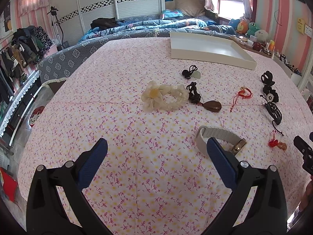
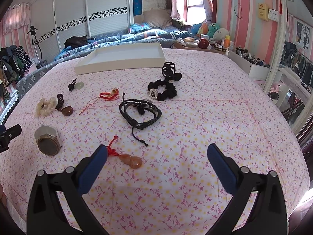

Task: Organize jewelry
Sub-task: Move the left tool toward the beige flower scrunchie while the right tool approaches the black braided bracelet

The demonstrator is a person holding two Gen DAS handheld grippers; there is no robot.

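On the floral tablecloth [image 2: 176, 137], the orange pendant [image 2: 132, 159] lies just beside the right gripper [image 2: 156, 156], long axis running left-right; both it and the left gripper [image 1: 156, 150] gape empty; the tray [image 2: 121, 58] sits far.

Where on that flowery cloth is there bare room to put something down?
Bare cloth lies right of the black braided bracelet and black scrunchie, and near the tongs. The white tray is empty. It is crowded from the watch to the cream scrunchie.

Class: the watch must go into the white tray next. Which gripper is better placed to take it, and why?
Left. The watch lies just beyond the open left gripper, by one fingertip; from the right gripper it sits far off to the side.
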